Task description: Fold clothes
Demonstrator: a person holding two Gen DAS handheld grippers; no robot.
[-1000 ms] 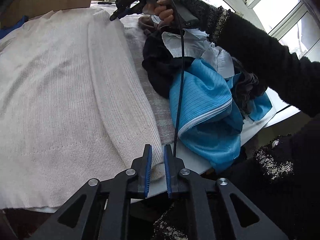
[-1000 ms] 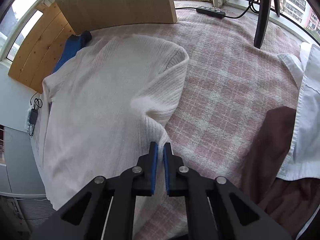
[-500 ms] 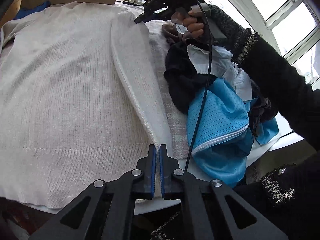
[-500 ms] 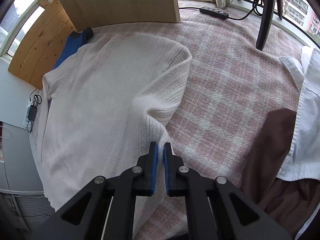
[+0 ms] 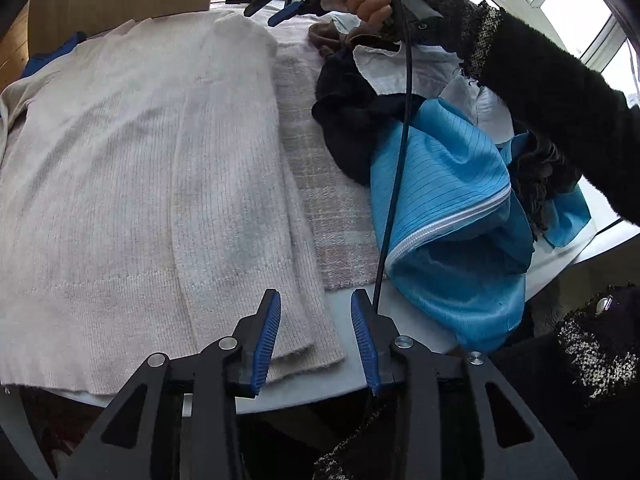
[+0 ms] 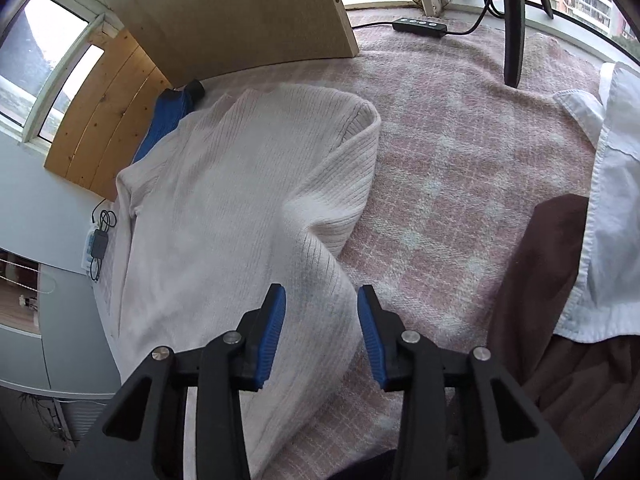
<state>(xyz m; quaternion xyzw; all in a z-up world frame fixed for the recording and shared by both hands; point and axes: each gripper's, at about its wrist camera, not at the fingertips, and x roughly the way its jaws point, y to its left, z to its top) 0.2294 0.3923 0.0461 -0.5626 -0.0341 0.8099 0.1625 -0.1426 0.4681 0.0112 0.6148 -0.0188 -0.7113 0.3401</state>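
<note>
The cream ribbed knit sweater (image 5: 132, 184) is spread on the pink plaid blanket (image 6: 460, 184), one side panel folded inward. Both the left gripper (image 5: 316, 336) and right gripper (image 6: 322, 332) are held spread above that fold, pinching nothing. The opposite side probably needs grasping next.

A white table (image 5: 404, 322) carries a pink plaid blanket (image 6: 460, 168), with a cream sweater (image 5: 120, 184) spread flat.

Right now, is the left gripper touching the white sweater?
Cannot tell. In the left wrist view the open left gripper frames the white sweater hem between its pads, but neither contact nor gap shows plainly.
</note>
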